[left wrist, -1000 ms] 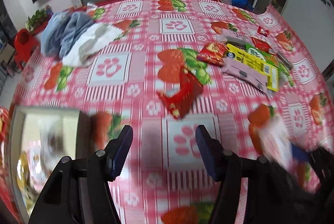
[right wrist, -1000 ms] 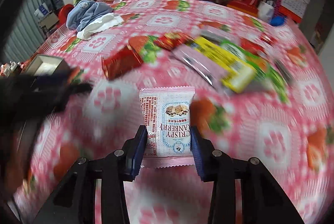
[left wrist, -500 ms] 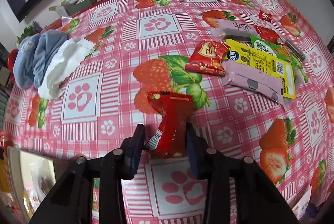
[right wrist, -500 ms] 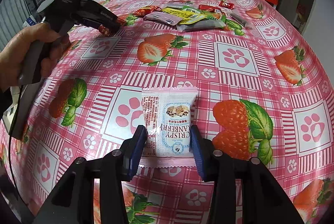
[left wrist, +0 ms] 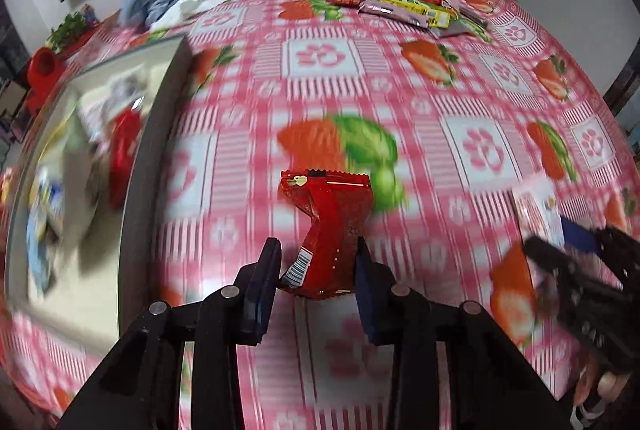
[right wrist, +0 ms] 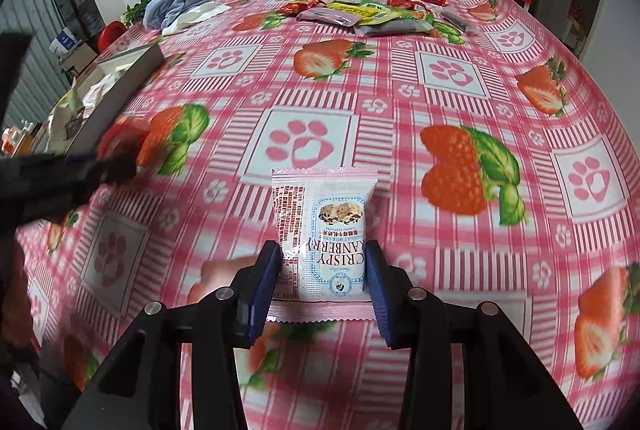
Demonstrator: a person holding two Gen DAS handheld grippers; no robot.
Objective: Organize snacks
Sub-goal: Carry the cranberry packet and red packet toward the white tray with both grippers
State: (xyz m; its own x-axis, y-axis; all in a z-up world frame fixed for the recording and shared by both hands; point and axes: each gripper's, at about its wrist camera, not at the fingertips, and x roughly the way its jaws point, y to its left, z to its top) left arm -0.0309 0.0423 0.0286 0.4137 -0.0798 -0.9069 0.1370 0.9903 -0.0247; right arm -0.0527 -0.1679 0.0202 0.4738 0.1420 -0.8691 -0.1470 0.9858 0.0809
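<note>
Both claws are clamped on snacks above the table [right wrist: 460, 117], which wears a pink checked cloth printed with strawberries and paw marks. Left gripper [left wrist: 316, 270] has its two blue pads pressed against the lower part of a crumpled red snack packet [left wrist: 328, 226], whose serrated top edge points away from the camera and whose barcode shows near the left pad. Right gripper [right wrist: 322, 274] pinches a pink-and-white Crispy Cranberry packet [right wrist: 322, 230] by its lower sides, label upside down to the camera; in the left wrist view that same packet [left wrist: 538, 205] and its gripper [left wrist: 580, 270] appear, blurred, at the table's near right edge. Along the left edge of the table sits a grey-walled box [left wrist: 160, 117] already holding several wrappers, one red, the others too smeared to name. Toward the far right corner lies a pile of remaining snacks [right wrist: 372, 15], pink, yellow, green and red packs touching and overlapping. Near the far left corner rests a heap of blue and white cloths [right wrist: 180, 7].
</note>
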